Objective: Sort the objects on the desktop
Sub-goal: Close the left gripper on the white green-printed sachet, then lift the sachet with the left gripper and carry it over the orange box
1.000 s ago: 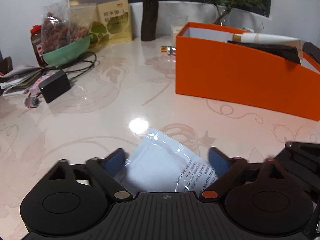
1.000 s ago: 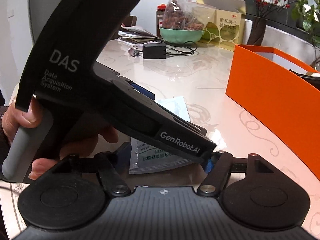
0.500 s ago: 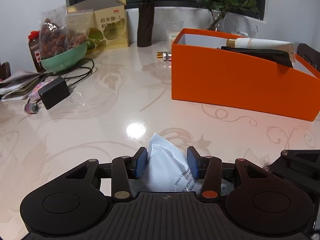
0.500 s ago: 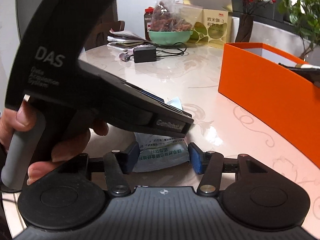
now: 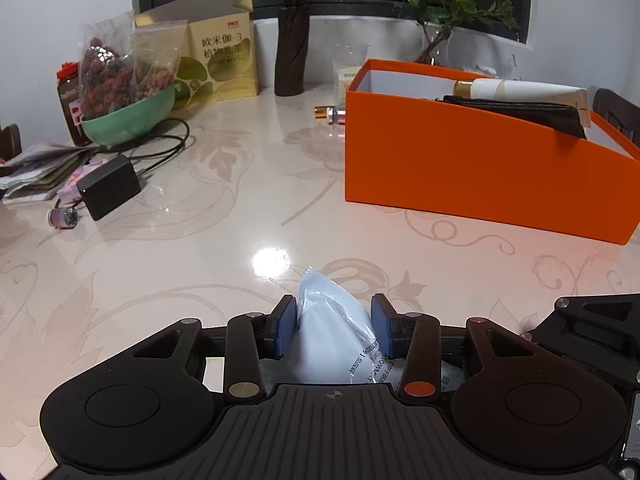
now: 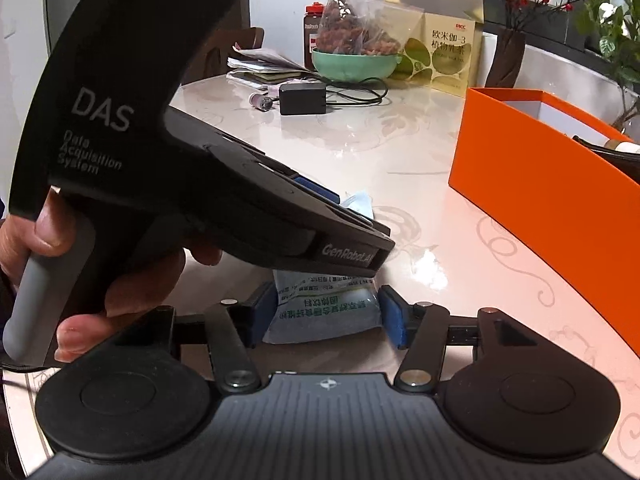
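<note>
A pale blue plastic packet (image 5: 334, 328) with printed text is squeezed between the blue pads of my left gripper (image 5: 334, 326), which is shut on it low over the table. In the right wrist view the same packet (image 6: 326, 312) lies between the pads of my right gripper (image 6: 326, 314), which also closes on its other end. The left gripper's black body (image 6: 160, 152), held by a hand, fills the left of that view. An orange box (image 5: 472, 168) holding a white tube (image 5: 520, 90) and a black pouch (image 5: 516, 114) stands at the right.
A black power adapter (image 5: 108, 188) with cable, a small vial (image 5: 62, 218), papers (image 5: 36, 168), a green bowl (image 5: 128, 120) of snack bags, a yellow carton (image 5: 224, 64), a dark vase (image 5: 292, 52) and small bottles (image 5: 332, 114) line the table's far side.
My left gripper has closed on the packet, crumpling it narrower, and lifted slightly. My right gripper has closed in on the packet's other end.
</note>
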Demonstrator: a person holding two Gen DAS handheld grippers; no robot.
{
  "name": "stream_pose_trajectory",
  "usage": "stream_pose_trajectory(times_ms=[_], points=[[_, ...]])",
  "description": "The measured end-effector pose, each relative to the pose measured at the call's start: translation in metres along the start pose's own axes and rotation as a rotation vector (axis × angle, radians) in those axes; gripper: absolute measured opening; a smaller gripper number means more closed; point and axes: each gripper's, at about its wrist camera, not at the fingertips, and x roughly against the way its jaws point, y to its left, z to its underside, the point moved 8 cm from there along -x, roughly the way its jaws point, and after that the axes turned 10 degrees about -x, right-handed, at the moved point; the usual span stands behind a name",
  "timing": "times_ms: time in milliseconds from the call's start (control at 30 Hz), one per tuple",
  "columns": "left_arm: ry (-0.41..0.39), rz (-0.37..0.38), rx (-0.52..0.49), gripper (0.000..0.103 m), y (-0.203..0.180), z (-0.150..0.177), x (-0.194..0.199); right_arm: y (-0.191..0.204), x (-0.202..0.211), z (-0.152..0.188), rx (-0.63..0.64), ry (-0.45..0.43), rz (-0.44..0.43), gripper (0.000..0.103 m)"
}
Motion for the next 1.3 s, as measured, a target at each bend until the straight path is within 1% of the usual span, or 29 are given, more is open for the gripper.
stream_pose_trajectory(times_ms=[67, 100, 133, 267, 333, 400, 467, 567, 1000, 1033, 1300], points=[[-0.002, -0.006, -0.013, 0.038, -0.002, 0.0, 0.0, -0.001, 0.0, 0.0, -0.014, -0.005, 0.004, 0.059], [-0.004, -0.004, -0.015, 0.034, -0.003, 0.0, 0.001, 0.0, 0.0, 0.0, -0.016, -0.008, 0.008, 0.058], [-0.004, 0.002, -0.011, 0.032, -0.002, 0.0, 0.002, 0.001, 0.0, 0.0, -0.021, -0.011, 0.005, 0.053], [-0.003, 0.039, 0.015, 0.027, 0.001, -0.001, 0.003, 0.002, 0.0, 0.0, -0.043, -0.022, 0.018, 0.05], [-0.005, 0.047, 0.018, 0.024, 0.001, -0.001, 0.004, 0.001, 0.001, -0.001, -0.056, -0.027, 0.015, 0.048], [-0.005, 0.048, 0.019, 0.024, 0.001, -0.001, 0.004, 0.0, 0.003, -0.003, -0.073, -0.034, 0.012, 0.045], [-0.007, 0.051, 0.021, 0.023, 0.002, -0.002, 0.005, -0.002, 0.005, -0.005, -0.084, -0.047, 0.019, 0.037], [-0.013, 0.047, 0.02, 0.022, 0.002, -0.005, 0.008, -0.003, 0.007, -0.008, -0.096, -0.053, 0.015, 0.032], [-0.041, 0.047, 0.001, 0.021, -0.007, -0.02, 0.02, -0.004, 0.021, -0.014, -0.098, -0.1, 0.047, 0.023], [-0.042, 0.046, -0.001, 0.018, -0.007, -0.022, 0.021, -0.004, 0.022, -0.015, -0.098, -0.106, 0.054, 0.005], [-0.054, 0.056, -0.024, 0.018, -0.013, -0.034, 0.027, -0.005, 0.031, -0.02, -0.103, -0.128, 0.08, 0.006]])
